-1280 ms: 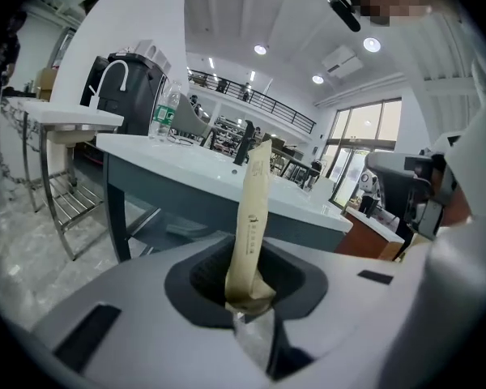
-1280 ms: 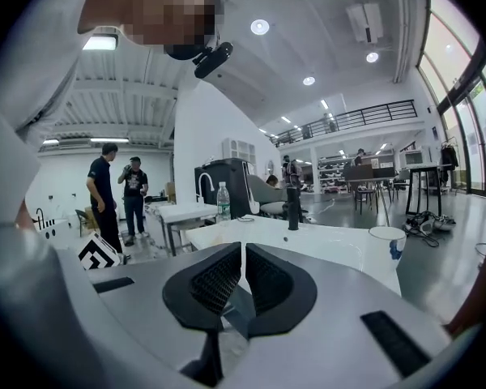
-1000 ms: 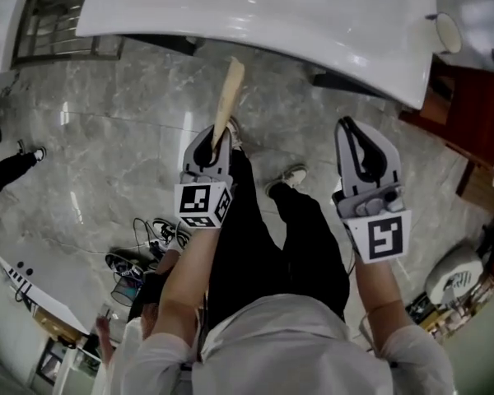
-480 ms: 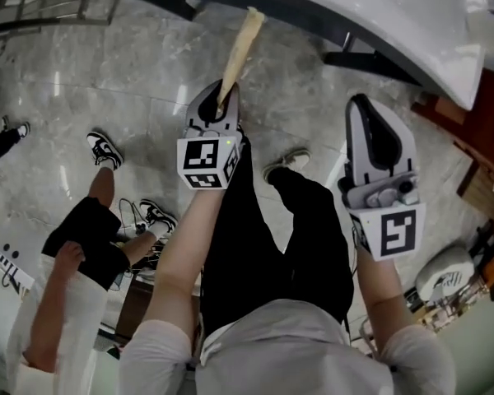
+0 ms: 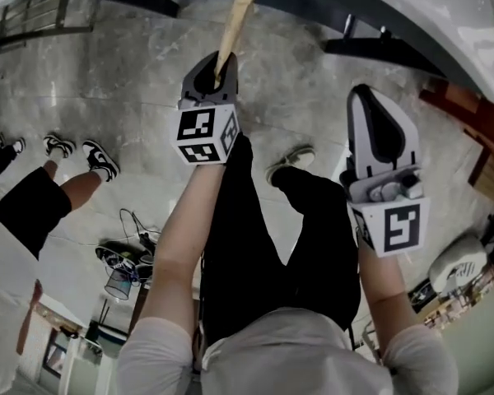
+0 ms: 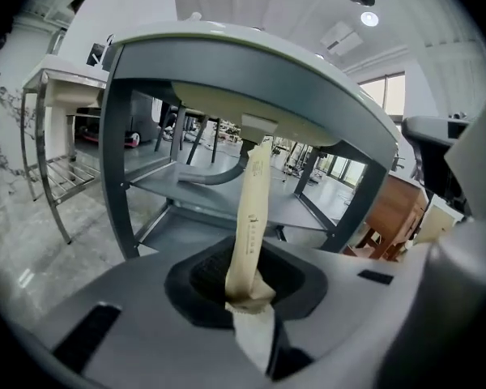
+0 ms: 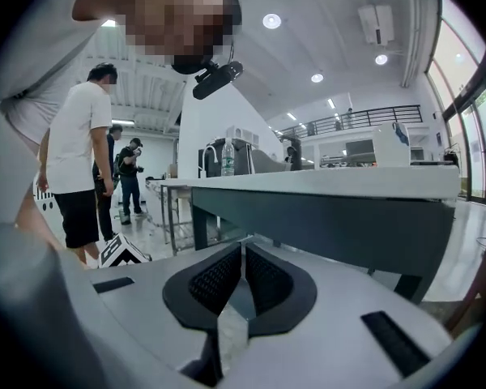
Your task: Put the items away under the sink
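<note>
Stick point(image 6: 251, 209) pinched between left fingers point(image 6: 204, 272), aimed at sink point(image 6: 251, 59) (right fingers point(image 7: 213, 280) together, empty).

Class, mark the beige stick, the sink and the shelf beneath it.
beige stick point(image 6: 249, 217), left gripper view, middle of its length.
sink point(image 5: 445, 19), head view, white rim.
shelf point(image 6: 300, 211), left gripper view, bare grey top.

Both arms forward, left gripper point(image 5: 216, 74) fingers tight on beige stick point(image 5: 234, 21), right gripper point(image 5: 367, 99) fingers together.
</note>
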Available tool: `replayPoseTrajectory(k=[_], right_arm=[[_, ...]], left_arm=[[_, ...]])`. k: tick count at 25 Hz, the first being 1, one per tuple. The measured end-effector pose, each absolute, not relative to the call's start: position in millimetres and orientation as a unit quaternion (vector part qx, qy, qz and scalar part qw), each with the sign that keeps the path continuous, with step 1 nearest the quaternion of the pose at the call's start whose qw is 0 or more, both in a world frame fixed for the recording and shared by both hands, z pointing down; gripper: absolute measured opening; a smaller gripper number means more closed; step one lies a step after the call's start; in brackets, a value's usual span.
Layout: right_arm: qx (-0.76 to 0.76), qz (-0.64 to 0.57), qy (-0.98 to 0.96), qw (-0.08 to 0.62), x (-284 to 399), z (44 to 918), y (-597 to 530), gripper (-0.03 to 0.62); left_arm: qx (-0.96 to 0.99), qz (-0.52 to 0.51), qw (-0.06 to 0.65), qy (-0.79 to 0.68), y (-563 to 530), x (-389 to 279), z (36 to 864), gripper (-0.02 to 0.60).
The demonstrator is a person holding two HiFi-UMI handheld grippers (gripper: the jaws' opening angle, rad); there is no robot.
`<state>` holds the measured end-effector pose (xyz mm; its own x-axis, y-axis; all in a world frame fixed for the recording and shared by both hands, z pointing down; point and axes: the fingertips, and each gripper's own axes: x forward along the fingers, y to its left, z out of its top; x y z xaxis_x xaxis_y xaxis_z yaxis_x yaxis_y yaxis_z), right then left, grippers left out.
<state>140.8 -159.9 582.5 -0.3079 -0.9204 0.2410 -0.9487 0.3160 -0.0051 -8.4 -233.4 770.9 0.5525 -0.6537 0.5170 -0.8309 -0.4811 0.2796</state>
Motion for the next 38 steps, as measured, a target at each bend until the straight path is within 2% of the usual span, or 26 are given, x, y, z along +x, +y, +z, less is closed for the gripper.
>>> replayPoseTrajectory(k=[9, 22, 38], right_arm=[[0.61, 0.07, -0.787, 0.066, 156, 607, -175, 0.042], [0.64, 0.056, -0.764, 0.065, 185, 647, -188, 0.042], [0.641, 0.073, -0.762, 0.063, 189, 671, -204, 0.043]], left_arm=[[0.852, 0.18, 0.242, -0.427, -270, 12, 795, 0.061], [0.859, 0.206, 0.232, -0.407, -315, 66, 838, 0.061], [0.85, 0.19, 0.271, -0.41, -372, 106, 867, 0.071]])
